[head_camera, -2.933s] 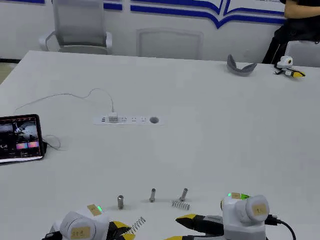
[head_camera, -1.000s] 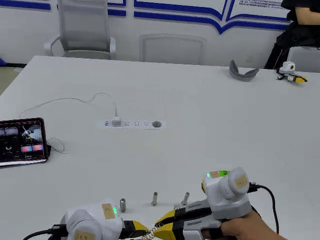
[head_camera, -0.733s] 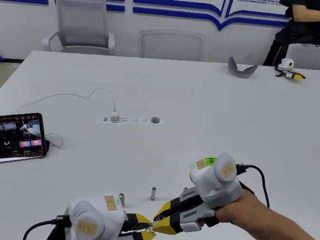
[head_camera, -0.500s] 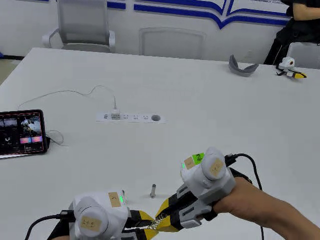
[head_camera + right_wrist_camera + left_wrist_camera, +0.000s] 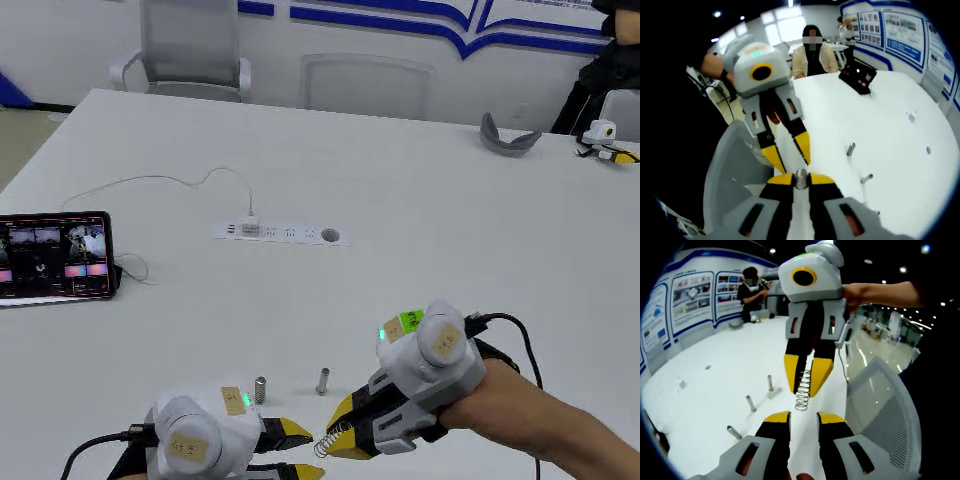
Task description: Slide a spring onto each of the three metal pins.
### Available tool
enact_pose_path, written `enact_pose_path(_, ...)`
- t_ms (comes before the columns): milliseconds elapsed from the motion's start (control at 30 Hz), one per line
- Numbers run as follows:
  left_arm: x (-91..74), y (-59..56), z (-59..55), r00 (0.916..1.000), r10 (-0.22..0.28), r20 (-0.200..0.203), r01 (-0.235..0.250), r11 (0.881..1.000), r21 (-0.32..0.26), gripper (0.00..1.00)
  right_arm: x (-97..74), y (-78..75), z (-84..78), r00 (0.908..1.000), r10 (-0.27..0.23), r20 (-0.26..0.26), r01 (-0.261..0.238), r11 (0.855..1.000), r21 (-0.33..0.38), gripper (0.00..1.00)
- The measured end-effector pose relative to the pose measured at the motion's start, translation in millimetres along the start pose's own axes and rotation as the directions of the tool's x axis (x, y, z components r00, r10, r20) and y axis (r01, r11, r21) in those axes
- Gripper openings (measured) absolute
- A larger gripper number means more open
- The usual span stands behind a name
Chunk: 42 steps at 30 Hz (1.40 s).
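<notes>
My right gripper (image 5: 336, 440) is shut on a small wire spring (image 5: 324, 443), which pokes out of its yellow jaws. In the left gripper view the spring (image 5: 802, 399) hangs just above my left gripper (image 5: 804, 417), whose jaws stand open with nothing between them. In the right gripper view the spring (image 5: 800, 175) shows end-on between the pinched tips, and the left gripper (image 5: 790, 157) faces it. Two metal pins (image 5: 260, 388) (image 5: 322, 380) stand on the white table just beyond the grippers. Three pins (image 5: 770, 382) (image 5: 750, 402) (image 5: 732, 431) show in a row in the left gripper view.
A tablet (image 5: 55, 255) lies at the table's left edge. A power strip (image 5: 285, 233) with a white cable sits mid-table. A grey band (image 5: 510, 140) lies far right. Chairs (image 5: 190, 45) stand behind the table. A person (image 5: 815, 55) sits close by.
The right gripper swung in from the right to meet the left gripper and closed on the spring the left one held. The left jaws have let go and opened.
</notes>
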<state>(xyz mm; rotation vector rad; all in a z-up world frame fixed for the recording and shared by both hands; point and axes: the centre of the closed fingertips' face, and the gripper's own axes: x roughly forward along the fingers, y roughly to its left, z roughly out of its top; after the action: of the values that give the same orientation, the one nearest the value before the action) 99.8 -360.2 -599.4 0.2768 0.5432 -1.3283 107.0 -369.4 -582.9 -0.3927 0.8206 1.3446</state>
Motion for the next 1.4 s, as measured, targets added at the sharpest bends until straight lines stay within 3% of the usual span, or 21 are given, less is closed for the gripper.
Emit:
enact_pose_path(400, -30.8, 27.5, -27.8, 0.9927, 0.121, -0.01, -0.121, 0.987, -0.104, 0.29, -9.9, -30.6, -26.8, 0.9952, -0.095, -0.023, 0.096, 0.993, 0.067, 0.12)
enact_pose_path(567, -40.2, 35.2, -33.0, 0.9873, 0.159, -0.011, -0.159, 0.978, -0.134, 0.33, -9.4, -41.1, -35.9, 0.9911, -0.124, -0.048, 0.127, 0.989, 0.077, 0.12)
enact_pose_path(1033, -63.4, 44.0, -46.4, 0.9745, 0.224, -0.009, -0.222, 0.957, -0.185, 0.4, 5.5, -65.8, -49.5, 0.977, -0.166, -0.134, 0.175, 0.983, 0.057, 0.12)
enact_pose_path(1400, -86.2, 54.4, -62.3, 0.9584, 0.285, -0.02, -0.281, 0.928, -0.247, 0.5, 11.5, -89.3, -55.5, 0.9652, -0.196, -0.174, 0.208, 0.976, 0.058, 0.13)
